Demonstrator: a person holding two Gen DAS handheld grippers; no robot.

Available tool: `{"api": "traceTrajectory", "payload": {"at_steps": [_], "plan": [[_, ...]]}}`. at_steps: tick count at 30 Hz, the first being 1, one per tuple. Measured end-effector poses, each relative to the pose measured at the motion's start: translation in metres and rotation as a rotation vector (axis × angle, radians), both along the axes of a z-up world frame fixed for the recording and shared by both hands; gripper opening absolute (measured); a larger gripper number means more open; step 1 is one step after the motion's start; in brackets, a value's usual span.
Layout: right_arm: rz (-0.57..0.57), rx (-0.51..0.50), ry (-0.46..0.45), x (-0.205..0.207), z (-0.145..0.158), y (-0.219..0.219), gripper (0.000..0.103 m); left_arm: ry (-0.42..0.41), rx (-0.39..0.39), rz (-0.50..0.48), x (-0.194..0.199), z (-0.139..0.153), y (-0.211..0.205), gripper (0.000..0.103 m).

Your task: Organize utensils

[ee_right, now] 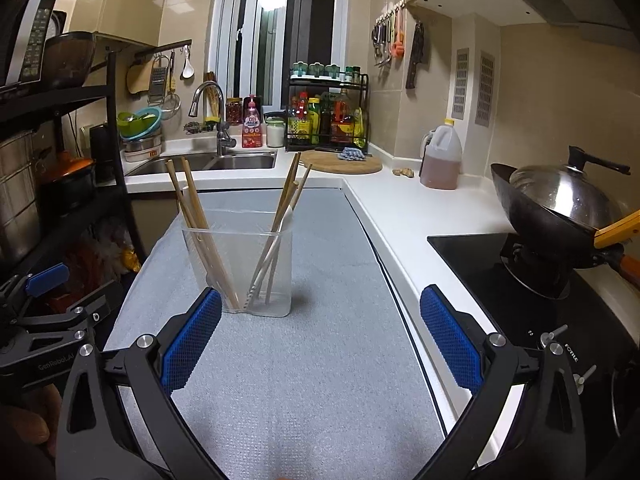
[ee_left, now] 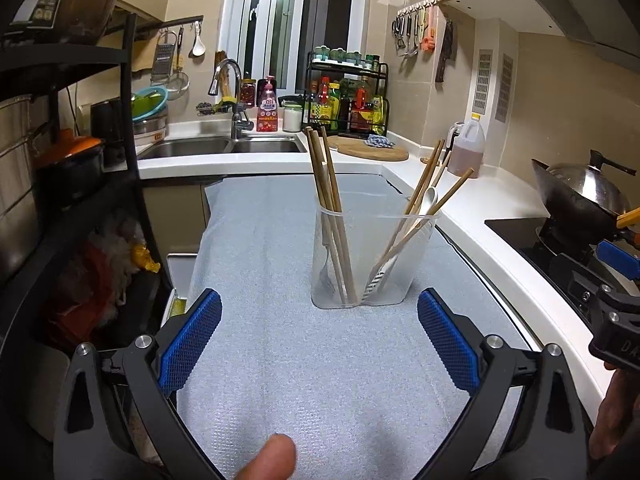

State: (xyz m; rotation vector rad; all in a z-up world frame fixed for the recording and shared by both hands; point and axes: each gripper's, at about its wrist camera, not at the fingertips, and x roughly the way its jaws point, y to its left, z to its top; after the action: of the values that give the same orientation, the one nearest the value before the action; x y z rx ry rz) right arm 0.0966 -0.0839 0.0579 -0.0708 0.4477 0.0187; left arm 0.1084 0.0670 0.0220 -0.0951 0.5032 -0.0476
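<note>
Utensils stand sorted in a clear holder (ee_left: pixel 370 256) on the table's grey mat (ee_left: pixel 280 360): chopsticks (ee_left: pixel 330 208) with a fork in its left half, more chopsticks (ee_left: pixel 424 208) and a white spoon (ee_left: pixel 425 200) in its right, all leaning near upright. Left gripper (ee_left: pixel 319 344) is open and empty, the holder straight ahead. Right gripper (ee_right: pixel 320 344) is likewise open and empty; from it the holder sits ahead and slightly left. Neither looks clearly nearer.
</note>
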Motion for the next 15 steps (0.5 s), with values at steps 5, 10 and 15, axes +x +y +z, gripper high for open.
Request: {"api": "traceTrajectory", "payload": {"at_steps": [5,10,15], "plan": [[-0.005,-0.005,0.005,0.0046,-0.0018,0.0025,0.098,0.006,-0.014,0.001,-0.0002,-0.0016,0.0022,0.095],[0.0,-0.008,0.007,0.0072,-0.0033,0.0065,0.098,0.007,-0.009,0.0,-0.0003,-0.0018,0.0021,0.095],[0.001,-0.011,0.006,0.0067,-0.0036,0.0083,0.098,0.005,-0.014,0.004,-0.0014,-0.0019,0.0022,0.095]]}}
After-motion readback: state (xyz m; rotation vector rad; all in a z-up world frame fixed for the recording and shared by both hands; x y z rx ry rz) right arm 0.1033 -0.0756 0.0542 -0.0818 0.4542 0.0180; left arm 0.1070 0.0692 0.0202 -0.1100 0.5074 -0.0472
